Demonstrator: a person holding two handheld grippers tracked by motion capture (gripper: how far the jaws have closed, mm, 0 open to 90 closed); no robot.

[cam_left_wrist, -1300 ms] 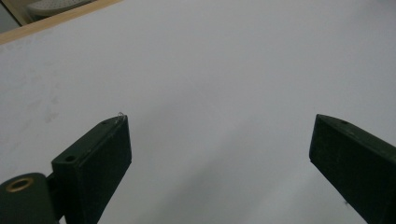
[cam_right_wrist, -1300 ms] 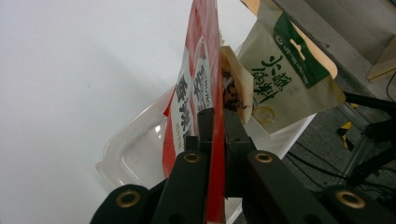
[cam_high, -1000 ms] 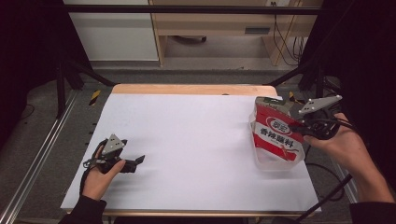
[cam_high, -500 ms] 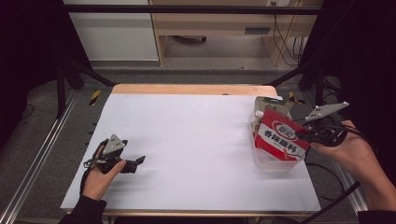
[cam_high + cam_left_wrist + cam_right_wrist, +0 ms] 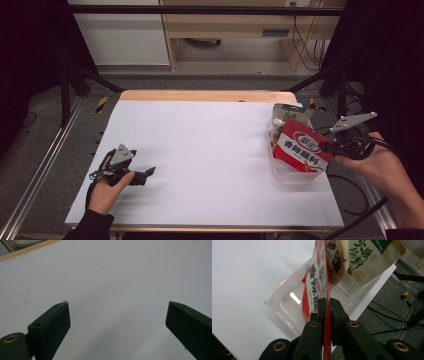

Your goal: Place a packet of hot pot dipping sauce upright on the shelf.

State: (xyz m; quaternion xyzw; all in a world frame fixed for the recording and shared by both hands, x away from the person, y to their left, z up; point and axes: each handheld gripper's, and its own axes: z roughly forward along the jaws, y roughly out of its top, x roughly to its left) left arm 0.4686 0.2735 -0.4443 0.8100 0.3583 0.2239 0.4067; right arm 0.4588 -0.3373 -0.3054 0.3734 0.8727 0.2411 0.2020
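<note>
Red pouch (image 5: 302,148) pinched edge-on in right gripper (image 5: 334,148) (over clear bin (image 5: 295,173)); left gripper (image 5: 148,173) spread wide, w/ nothing between.

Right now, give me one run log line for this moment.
right gripper: shut on red pouch | pouch: over clear bin | green pouch: in bin | left gripper: open, holding nothing, over white table

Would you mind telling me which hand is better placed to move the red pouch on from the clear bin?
Right. Its tongs are already shut on the red pouch above the clear bin. The left tongs are open, far across the table.
</note>
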